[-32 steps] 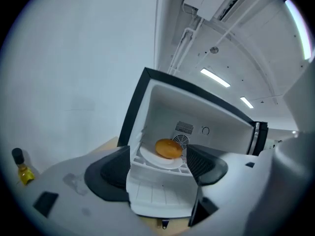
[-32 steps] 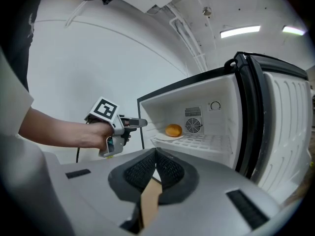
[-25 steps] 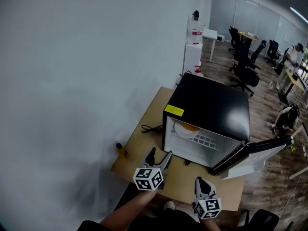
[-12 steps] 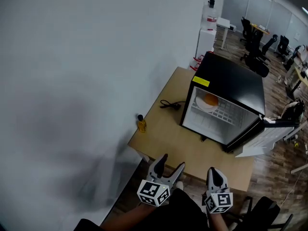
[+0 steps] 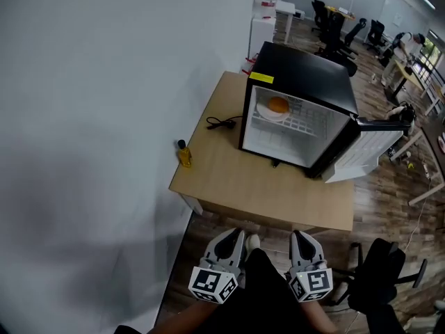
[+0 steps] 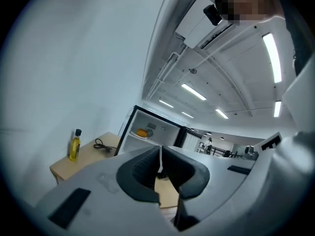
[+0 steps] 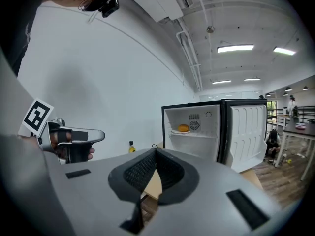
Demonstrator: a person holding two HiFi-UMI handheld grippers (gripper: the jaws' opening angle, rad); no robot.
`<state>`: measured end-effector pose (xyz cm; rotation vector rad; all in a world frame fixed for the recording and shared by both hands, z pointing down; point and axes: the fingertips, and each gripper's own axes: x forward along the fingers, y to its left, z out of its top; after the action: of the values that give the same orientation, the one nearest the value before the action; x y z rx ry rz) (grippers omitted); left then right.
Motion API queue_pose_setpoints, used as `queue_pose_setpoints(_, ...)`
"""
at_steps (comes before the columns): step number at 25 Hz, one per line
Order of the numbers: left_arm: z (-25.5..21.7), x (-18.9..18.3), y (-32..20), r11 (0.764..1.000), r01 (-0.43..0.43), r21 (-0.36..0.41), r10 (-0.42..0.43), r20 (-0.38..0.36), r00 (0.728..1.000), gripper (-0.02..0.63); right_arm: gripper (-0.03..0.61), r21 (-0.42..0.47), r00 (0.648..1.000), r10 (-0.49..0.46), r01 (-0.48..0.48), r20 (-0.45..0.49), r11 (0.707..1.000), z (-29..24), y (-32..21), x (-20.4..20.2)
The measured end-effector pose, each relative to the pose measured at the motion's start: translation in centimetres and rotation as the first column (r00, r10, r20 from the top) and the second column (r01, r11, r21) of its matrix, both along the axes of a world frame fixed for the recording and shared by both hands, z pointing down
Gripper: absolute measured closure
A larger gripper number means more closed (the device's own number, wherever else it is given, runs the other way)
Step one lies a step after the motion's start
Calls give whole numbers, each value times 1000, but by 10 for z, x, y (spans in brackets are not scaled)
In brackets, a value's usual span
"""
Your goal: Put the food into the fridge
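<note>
A black mini fridge stands on the wooden table, its door swung wide open to the right. On the upper shelf lies an orange piece of food on a white plate; the right gripper view shows that food too. Both grippers hang low in front of the table, well short of the fridge. My left gripper has its jaws closing, almost together, with nothing between them. My right gripper is shut and empty.
A small bottle of yellow oil stands at the table's left edge, and a black cable lies near the fridge. A black office chair is at my right. A white wall runs along the left; desks and chairs fill the room behind.
Both grippers have drawn back from the table toward the person's body. The left gripper's jaws went from wide apart to nearly together. The head camera's aim shifted.
</note>
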<state>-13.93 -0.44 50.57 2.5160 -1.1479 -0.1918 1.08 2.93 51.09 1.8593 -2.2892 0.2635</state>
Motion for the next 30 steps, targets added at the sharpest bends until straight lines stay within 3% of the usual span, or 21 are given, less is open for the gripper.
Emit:
queue_pose_setpoints(11, 0, 31, 37, 996, -69, 61, 64, 90, 994, 595, 518, 33, 998, 53, -53, -17, 998, -5, 45, 5)
queue_pose_setpoints(17, -11, 38, 37, 993, -60, 99, 49, 117, 992, 595, 518, 33, 997, 68, -66, -45, 997, -7, 54, 16)
queue_pose_setpoints(25, -12, 59, 48, 992, -80, 99, 67, 127, 990, 599, 518, 26, 994, 93, -92, -48, 995, -10, 67, 40)
queue_pose_setpoints(30, -12, 65, 54, 993, -53, 105, 36, 158, 987, 599, 518, 48, 994, 96, -93, -46, 994, -21, 70, 49)
